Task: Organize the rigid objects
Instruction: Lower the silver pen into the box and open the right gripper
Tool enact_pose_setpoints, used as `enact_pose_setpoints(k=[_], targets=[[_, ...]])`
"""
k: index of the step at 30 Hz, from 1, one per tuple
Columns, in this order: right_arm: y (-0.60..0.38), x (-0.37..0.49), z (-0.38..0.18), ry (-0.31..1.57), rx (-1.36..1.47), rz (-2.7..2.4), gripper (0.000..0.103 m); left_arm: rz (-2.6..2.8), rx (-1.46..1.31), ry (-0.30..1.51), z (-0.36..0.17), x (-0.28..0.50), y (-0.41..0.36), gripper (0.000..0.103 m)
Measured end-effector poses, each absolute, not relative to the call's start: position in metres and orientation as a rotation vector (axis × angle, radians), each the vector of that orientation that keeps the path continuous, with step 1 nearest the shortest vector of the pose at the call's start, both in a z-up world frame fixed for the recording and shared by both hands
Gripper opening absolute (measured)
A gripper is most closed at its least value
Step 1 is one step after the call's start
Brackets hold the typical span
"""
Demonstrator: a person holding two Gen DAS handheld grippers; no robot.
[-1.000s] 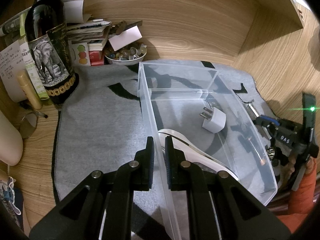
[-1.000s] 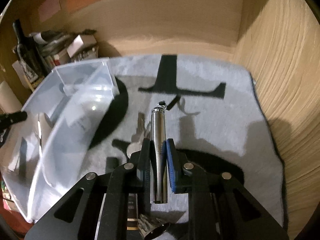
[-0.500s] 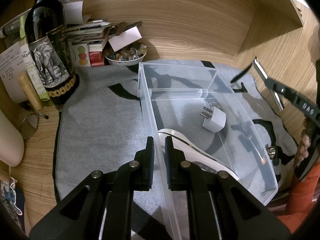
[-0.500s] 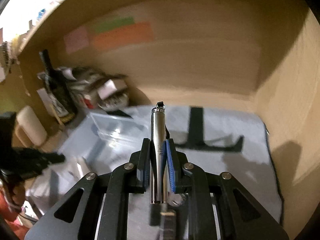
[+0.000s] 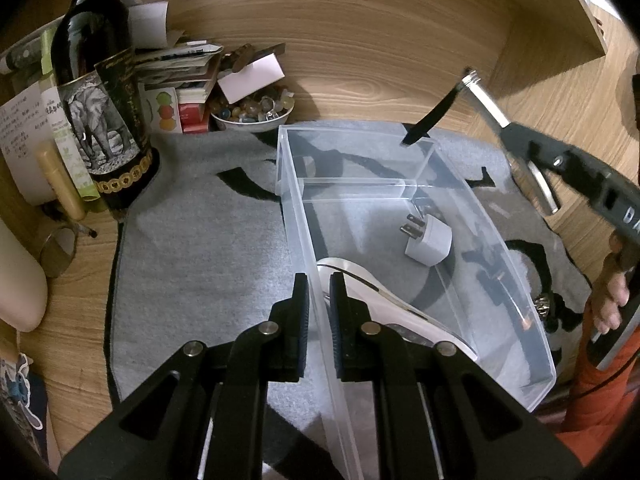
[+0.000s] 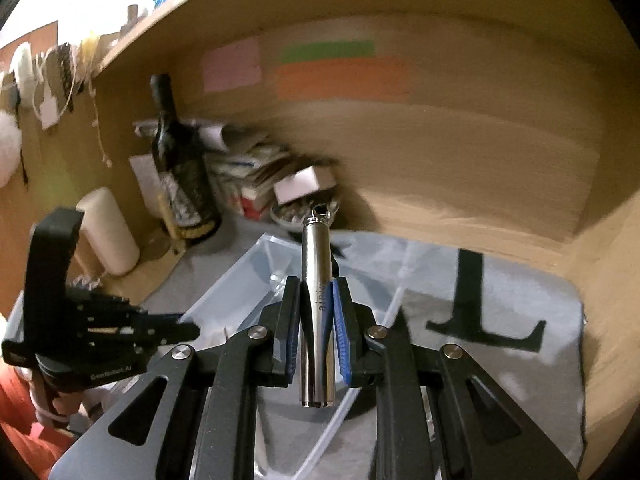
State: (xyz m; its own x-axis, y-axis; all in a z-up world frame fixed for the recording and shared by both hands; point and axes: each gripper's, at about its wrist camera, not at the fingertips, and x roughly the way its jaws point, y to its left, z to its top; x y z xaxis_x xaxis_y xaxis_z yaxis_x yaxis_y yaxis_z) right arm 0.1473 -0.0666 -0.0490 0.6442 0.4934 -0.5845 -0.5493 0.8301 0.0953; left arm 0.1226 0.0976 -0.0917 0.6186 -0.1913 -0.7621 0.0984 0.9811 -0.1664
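In the lower middle of the left wrist view, the left gripper (image 5: 319,300) is clamped on the near side wall of a clear plastic bin (image 5: 304,208) that sits on a grey mat (image 5: 200,248). Inside the bin's larger compartment lie a white plug adapter (image 5: 430,242) and a white curved object (image 5: 384,300), partly hidden behind the fingers. At the right edge of that frame the right gripper (image 6: 316,316) is raised above the mat, its blue pads (image 6: 340,320) closed on a silver metal cylinder (image 6: 316,272) with a dark strap (image 5: 432,118) hanging from its tip. A dark bottle (image 5: 100,92) stands at the upper left beside a bowl of small trinkets (image 5: 252,110).
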Motion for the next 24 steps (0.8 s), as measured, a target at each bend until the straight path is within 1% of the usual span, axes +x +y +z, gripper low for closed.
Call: enact_pose_setpoints(k=[12, 24], targets=[[-0.029, 0.156, -0.093, 0.822, -0.245, 0.648, 0.014, -0.178, -0.110, 0.886, -0.091, 0.122, 0.098, 0.010], [-0.024, 0.166, -0.102, 0.895, -0.264, 0.639, 0.015, -0.182, -0.105, 0.886, -0.091, 0.122, 0.098, 0.010]])
